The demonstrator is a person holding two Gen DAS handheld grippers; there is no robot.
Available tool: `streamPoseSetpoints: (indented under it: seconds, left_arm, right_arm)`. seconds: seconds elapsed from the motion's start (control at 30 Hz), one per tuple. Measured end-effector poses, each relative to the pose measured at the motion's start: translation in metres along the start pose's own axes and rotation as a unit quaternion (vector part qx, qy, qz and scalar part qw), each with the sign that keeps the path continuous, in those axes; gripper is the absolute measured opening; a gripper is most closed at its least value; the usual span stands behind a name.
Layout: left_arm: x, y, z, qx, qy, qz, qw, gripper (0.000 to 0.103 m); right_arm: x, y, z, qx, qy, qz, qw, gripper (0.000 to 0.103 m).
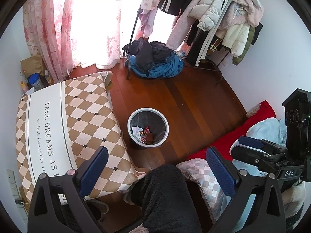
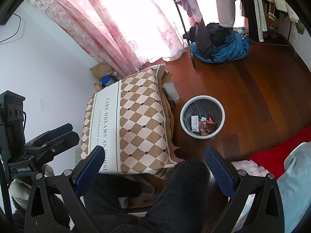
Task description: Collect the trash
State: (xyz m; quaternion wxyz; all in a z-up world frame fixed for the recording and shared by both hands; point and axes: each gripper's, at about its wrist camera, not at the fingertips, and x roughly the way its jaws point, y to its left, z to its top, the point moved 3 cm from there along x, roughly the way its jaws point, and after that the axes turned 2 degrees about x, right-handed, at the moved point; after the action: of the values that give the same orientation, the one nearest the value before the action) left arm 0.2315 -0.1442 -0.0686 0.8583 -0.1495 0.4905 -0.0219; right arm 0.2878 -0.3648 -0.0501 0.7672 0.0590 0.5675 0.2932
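A round waste bin point(image 1: 148, 127) with a pale rim and a dark liner stands on the wooden floor point(image 1: 194, 101), just beside the long edge of a low table draped in a brown-and-cream diamond-pattern cloth point(image 1: 87, 112) printed with "TAKE DREAMS AS"; the bin's bottom holds a heap of wrappers point(image 1: 144, 134), red, brown and white, and nothing lies on the cloth itself. The left gripper point(image 1: 158, 167) hangs above the person's knee in dark fleece trousers point(image 1: 165, 194), its blue-padded fingers point(image 1: 93, 167) spread wide and holding nothing. The right gripper point(image 2: 155, 165) is likewise spread wide and empty, its pads point(image 2: 219, 170) framing the same knee, with the bin ahead and to the right in its view. Each camera catches the other gripper at its edge. A slippered foot point(image 2: 143, 188) rests on the floor under the near edge of the table. Behind the table's far corner, against the white wall point(image 2: 48, 73), sit a brown paper bag point(image 1: 32, 64), a blue-lidded tub point(image 1: 36, 81) and small bottles. Pink floral curtains point(image 1: 64, 29) cover a bright window. A clothes rack point(image 1: 213, 15) loaded with coats stands at the far wall, with a pile of blue and black clothes point(image 1: 155, 60) on the floor at its foot. A red blanket point(image 1: 233, 134) and pale blue bedding point(image 1: 268, 128) lie to the right.
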Motion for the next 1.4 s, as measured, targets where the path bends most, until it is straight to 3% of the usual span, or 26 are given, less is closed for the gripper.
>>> streamPoseSetpoints:
  seconds: [0.7, 1.4]
  left_arm:
    - [0.026, -0.004, 0.013, 0.015, 0.018, -0.021, 0.9995, 0.103]
    - [0.025, -0.005, 0.022, 0.023, 0.002, -0.014, 0.9996, 0.103]
  right_arm:
    - [0.010, -0.016, 0.008, 0.010, 0.011, -0.004, 1.000, 0.103]
    - [0.010, -0.014, 0.020, 0.008, 0.005, -0.010, 1.000, 0.103]
